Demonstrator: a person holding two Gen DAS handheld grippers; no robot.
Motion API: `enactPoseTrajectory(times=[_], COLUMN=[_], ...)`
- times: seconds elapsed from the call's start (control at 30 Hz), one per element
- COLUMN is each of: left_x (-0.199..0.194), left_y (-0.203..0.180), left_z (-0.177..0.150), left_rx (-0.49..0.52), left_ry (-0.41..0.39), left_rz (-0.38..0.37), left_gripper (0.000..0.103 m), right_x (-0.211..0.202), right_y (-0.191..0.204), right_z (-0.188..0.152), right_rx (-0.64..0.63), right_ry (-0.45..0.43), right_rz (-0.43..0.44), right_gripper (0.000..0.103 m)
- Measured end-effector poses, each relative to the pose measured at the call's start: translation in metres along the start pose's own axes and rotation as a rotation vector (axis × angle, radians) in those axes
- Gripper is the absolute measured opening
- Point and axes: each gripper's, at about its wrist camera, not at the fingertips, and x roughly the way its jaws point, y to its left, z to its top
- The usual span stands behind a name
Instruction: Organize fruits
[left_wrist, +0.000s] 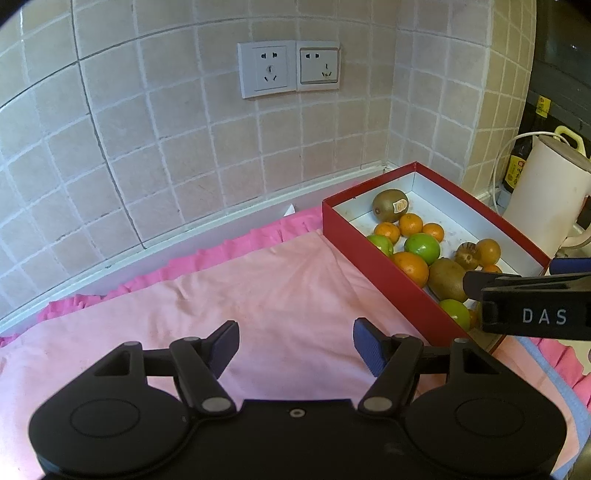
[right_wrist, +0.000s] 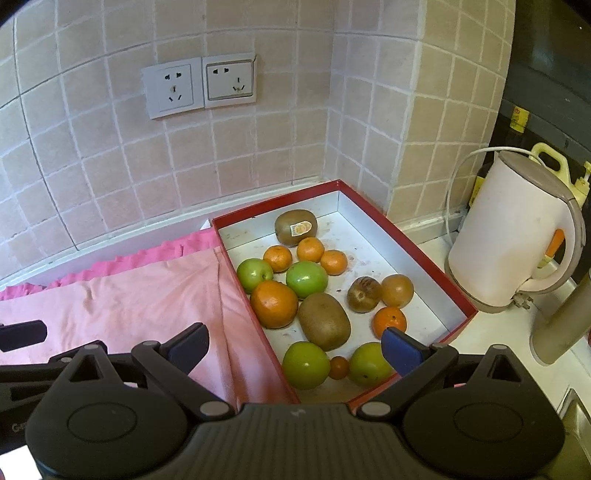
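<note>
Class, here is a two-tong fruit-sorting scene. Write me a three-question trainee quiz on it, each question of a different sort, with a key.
1. True or false: both the left tongs and the right tongs are open and hold nothing.
2. Multiple choice: the stickered kiwi lies (A) on the pink cloth, (B) in the red box near its far end, (C) beside the kettle.
3. Fill in: the box holds ___ green apples, such as this green apple.

Key: 1 true; 2 B; 3 four.
</note>
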Motion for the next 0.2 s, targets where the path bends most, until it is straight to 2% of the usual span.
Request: enactPoseTrajectory(times=[0.2], left_x=[0.0020], left_y=[0.0005], left_z=[-0.0006], left_rx=[0.007], left_ry=[-0.009], left_rz=[0.031], left_gripper=[0.082], right_x=[0.0025], right_y=[-0.0021], right_z=[0.0006], right_rx=[0.009], right_ry=[0.003], right_rz=[-0.003], right_gripper=[0.101])
